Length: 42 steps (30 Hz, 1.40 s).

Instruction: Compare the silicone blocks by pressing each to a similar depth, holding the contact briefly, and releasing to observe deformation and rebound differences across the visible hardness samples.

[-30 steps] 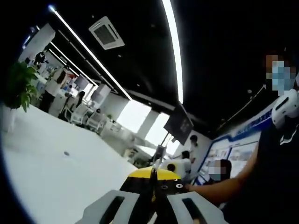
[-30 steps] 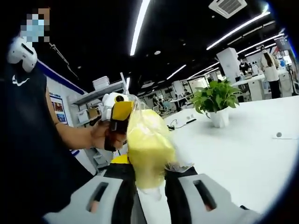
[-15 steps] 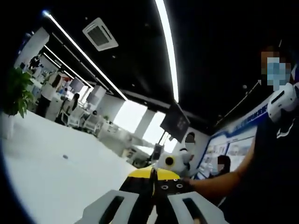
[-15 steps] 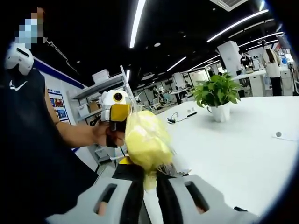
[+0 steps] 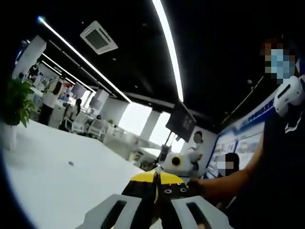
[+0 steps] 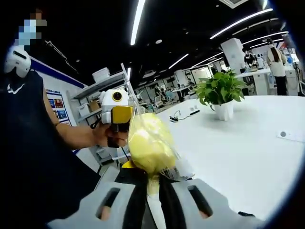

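A soft yellow silicone block (image 6: 147,143) in a clear plastic bag stands up between my right gripper's (image 6: 152,188) jaws. The jaws are shut on its narrow lower end, and the block bulges above them. Behind the block, a hand (image 6: 110,136) holds my left gripper (image 6: 114,110), which is white and yellow. In the left gripper view, my left gripper (image 5: 155,202) has its black jaws pressed together with nothing seen between them. Past them my right gripper (image 5: 175,163) shows as a white body, gripped by a hand (image 5: 193,187).
A white table (image 6: 243,157) spreads out below both grippers, with a potted plant (image 6: 220,93) and a small white box (image 6: 289,135) on it. A person in dark clothes (image 6: 28,157) stands close on one side. Shelves (image 6: 97,95), desks and other people are farther back.
The right jaws have closed further on the bag's lower end, pushing the yellow block up. The white right gripper has come into the left gripper view. Both cameras have shifted slightly.
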{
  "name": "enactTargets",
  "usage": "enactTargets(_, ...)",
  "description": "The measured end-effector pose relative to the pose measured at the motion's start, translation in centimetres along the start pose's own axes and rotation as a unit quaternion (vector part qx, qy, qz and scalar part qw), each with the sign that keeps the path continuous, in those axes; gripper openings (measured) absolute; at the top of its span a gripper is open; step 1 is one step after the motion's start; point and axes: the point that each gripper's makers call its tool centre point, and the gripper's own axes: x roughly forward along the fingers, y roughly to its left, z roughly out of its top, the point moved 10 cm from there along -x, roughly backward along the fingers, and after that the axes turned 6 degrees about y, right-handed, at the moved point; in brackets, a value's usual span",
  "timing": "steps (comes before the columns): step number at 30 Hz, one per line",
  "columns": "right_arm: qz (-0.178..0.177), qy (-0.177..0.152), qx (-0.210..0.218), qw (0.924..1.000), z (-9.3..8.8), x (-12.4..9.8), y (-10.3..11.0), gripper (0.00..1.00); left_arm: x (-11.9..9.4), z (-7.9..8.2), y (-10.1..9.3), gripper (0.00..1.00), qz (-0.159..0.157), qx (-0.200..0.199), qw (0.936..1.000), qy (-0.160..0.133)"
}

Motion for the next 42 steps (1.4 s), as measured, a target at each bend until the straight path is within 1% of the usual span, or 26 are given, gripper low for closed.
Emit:
enactTargets(1,-0.001,0.001,0.001,1.0,-0.01,-0.03,0.0,0.03,0.07,0.04,0.09,0.0,0.01,0.031,0.9995,0.0)
enactTargets(2,-0.001,0.003,0.004,1.0,-0.04,-0.05,0.01,0.03,0.1,-0.02,-0.01,0.0,0.012,0.035,0.9993,0.001)
enactTargets(3,-0.001,0.002,0.006,1.0,-0.07,-0.09,-0.03,0.03,0.12,-0.01,-0.02,0.0,0.009,0.024,0.9997,0.001)
enactTargets(5,-0.002,0.001,0.006,1.0,-0.1,-0.13,-0.01,0.03,0.17,-0.02,-0.01,0.0,0.008,0.018,0.9998,0.002)
enactTargets(8,0.0,0.0,0.008,1.0,-0.17,-0.14,-0.03,0.03,0.21,0.01,0.05,0.0,0.007,0.028,0.9996,0.004)
enactTargets(9,0.001,-0.003,0.008,1.0,-0.14,-0.18,0.02,0.03,0.19,-0.02,-0.1,0.0,0.002,0.022,0.9997,0.002)
enactTargets(12,0.0,0.002,0.009,1.0,-0.22,-0.16,0.02,0.03,0.17,-0.1,-0.06,0.0,0.007,0.024,0.9997,0.005)
enactTargets(16,0.003,0.004,0.01,0.9999,-0.25,-0.15,0.03,0.03,0.04,-0.16,-0.04,0.0,0.003,0.011,0.9999,0.008)
enactTargets(18,0.002,0.007,0.012,0.9999,-0.29,-0.02,0.08,0.03,0.02,-0.21,-0.06,0.0,0.005,0.014,0.9998,0.009)
enactTargets(19,0.001,0.009,0.013,0.9999,-0.33,0.04,0.02,0.03,0.01,-0.25,0.07,0.0,0.012,0.031,0.9994,0.012)
enactTargets(23,-0.003,0.007,0.013,0.9999,-0.49,0.07,-0.05,0.03,0.02,-0.25,0.09,0.0,0.01,0.033,0.9993,0.016)
enactTargets(28,-0.001,0.007,0.015,0.9999,-0.45,0.08,-0.02,0.03,-0.03,-0.14,0.11,0.0,0.011,0.03,0.9993,0.02)
enactTargets(34,0.001,0.007,0.019,0.9998,-0.3,0.14,-0.01,0.03,-0.06,0.0,0.25,0.0,0.013,0.026,0.9994,0.016)
enactTargets(42,0.003,0.01,0.022,0.9997,-0.64,-0.04,0.03,0.03,0.09,-0.3,0.05,0.0,0.015,0.018,0.9995,0.019)
